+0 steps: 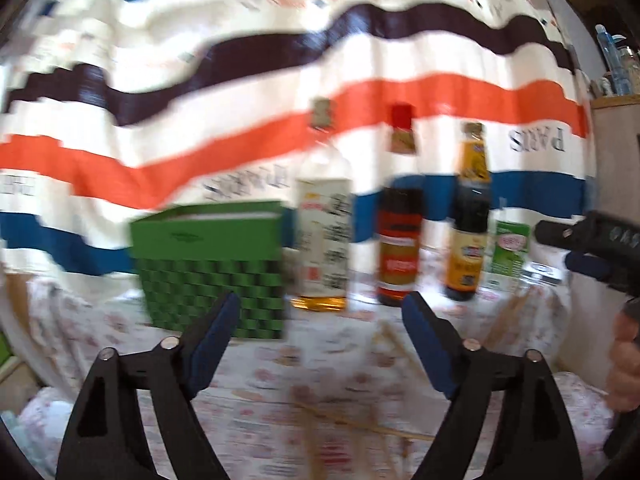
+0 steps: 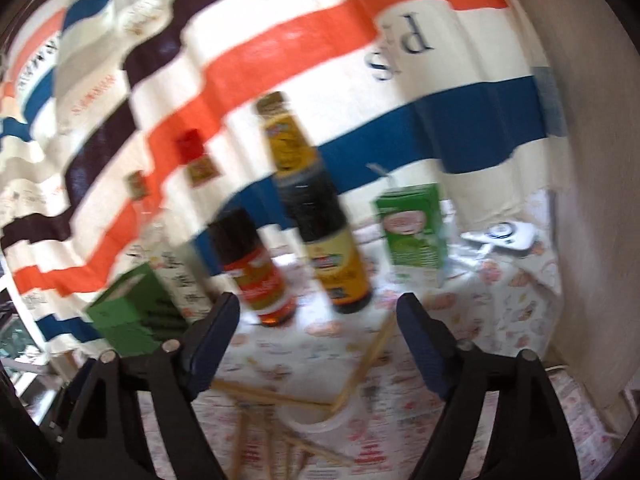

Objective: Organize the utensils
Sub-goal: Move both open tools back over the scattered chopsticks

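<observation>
— Several pale wooden chopsticks (image 1: 360,426) show in the left wrist view, thin and blurred, lying on the patterned tablecloth (image 1: 320,360) in the lower middle of the frame.

— And the left gripper (image 1: 320,316)?

— Spread wide, nothing between its jaws; the sticks lie below and beyond its tips, apart from them. The right gripper (image 1: 576,248) sits at the right edge.

— The right wrist view?

— Sharper. The chopsticks (image 2: 360,368) lie crossed in a loose heap at lower centre, some resting over a clear round container (image 2: 316,420).

— The right gripper (image 2: 318,312)?

— Spread too, empty; the heap lies between and below its two fingers, untouched.
</observation>
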